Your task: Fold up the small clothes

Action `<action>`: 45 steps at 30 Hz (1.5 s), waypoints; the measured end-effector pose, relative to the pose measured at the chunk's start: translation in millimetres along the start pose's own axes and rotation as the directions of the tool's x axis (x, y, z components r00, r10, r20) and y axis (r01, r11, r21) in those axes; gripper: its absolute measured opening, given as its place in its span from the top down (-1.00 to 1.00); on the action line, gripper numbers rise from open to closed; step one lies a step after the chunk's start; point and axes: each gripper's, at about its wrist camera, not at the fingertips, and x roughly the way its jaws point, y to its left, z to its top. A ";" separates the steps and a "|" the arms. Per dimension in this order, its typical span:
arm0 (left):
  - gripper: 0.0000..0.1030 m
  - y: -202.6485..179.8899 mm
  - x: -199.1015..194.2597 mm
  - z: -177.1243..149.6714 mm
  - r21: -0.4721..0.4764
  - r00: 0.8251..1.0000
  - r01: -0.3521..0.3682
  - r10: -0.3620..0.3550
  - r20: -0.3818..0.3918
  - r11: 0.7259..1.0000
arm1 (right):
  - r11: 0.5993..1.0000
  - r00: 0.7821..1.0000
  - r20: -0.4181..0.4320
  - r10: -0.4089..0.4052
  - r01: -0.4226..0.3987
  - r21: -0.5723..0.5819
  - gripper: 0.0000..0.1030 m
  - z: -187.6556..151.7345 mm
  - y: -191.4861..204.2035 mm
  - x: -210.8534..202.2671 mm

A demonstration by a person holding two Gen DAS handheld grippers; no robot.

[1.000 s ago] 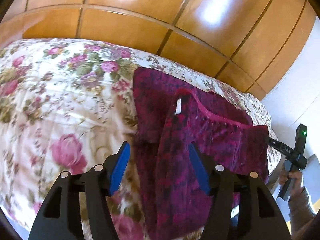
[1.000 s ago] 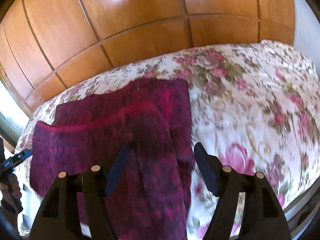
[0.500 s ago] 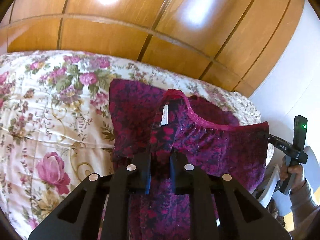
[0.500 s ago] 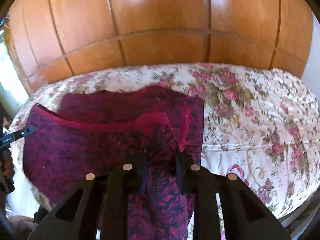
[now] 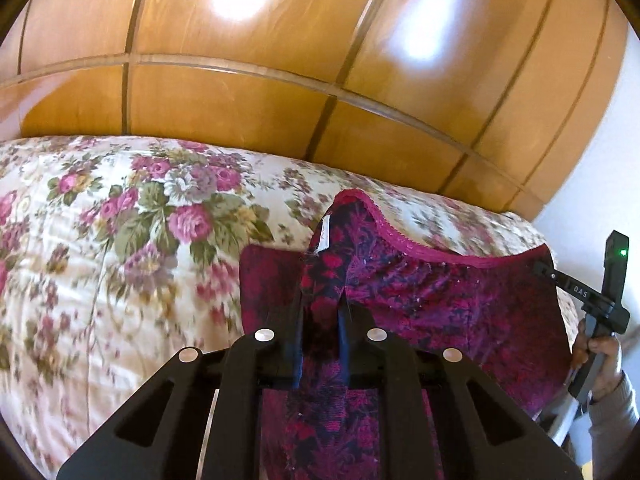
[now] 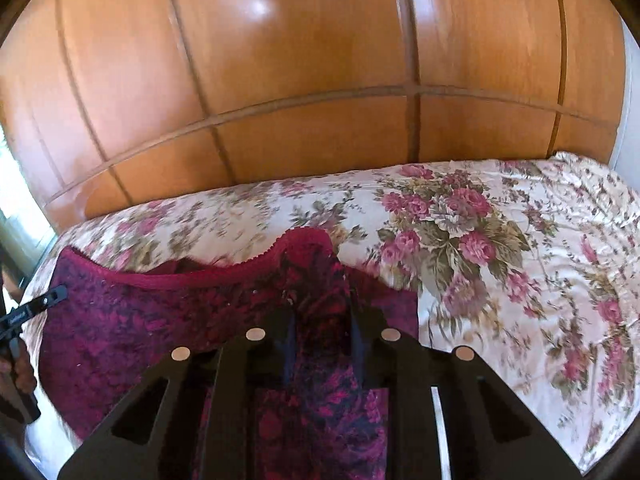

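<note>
1. Left wrist view: left gripper (image 5: 320, 304) has its jaws drawn narrow, clamped on a bunched fold of the magenta patterned garment (image 5: 440, 304).
2. White label (image 5: 325, 236) sticks up from the pinched fold, just above the fingers (image 5: 294, 320).
3. Garment hangs stretched between both grippers, its pink trim edge (image 5: 404, 242) sagging across to the right gripper (image 5: 538, 268), which pinches the far corner; a hand (image 5: 600, 364) holds that tool.
4. Garment sits over the near right part of the floral bedspread (image 5: 120, 260); wooden panel wall (image 5: 280, 100) behind.
5. Right wrist view: right gripper (image 6: 322, 308) has narrow jaws gripping a raised fold of the same garment (image 6: 140, 320).
6. Fabric spreads left to the left gripper (image 6: 56, 294), which clamps its corner at the frame edge.
7. Floral bedspread (image 6: 500, 260) lies bare to the right; garment is over its near left part.
</note>
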 end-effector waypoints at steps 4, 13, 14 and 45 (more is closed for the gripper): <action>0.76 6.7 34.6 16.8 -0.017 0.999 -0.050 0.050 -0.017 0.999 | 0.998 0.999 -0.013 -0.045 0.046 0.031 0.60 12.2 -7.2 37.6; 0.76 23.8 106.6 11.2 -0.012 0.981 -0.161 0.159 -0.108 0.987 | 0.989 0.982 -0.128 -0.142 0.145 0.017 0.57 3.2 -20.8 115.3; 0.76 26.7 111.0 7.3 -0.020 0.981 -0.161 0.158 -0.111 0.987 | 0.989 0.980 -0.144 -0.139 0.145 0.028 0.52 -0.5 -24.7 122.2; 0.31 -50.2 31.3 -70.6 0.049 0.978 -0.203 0.204 -0.030 0.978 | 0.996 0.992 -0.085 0.089 -0.087 0.033 -0.38 -114.9 14.9 -1.9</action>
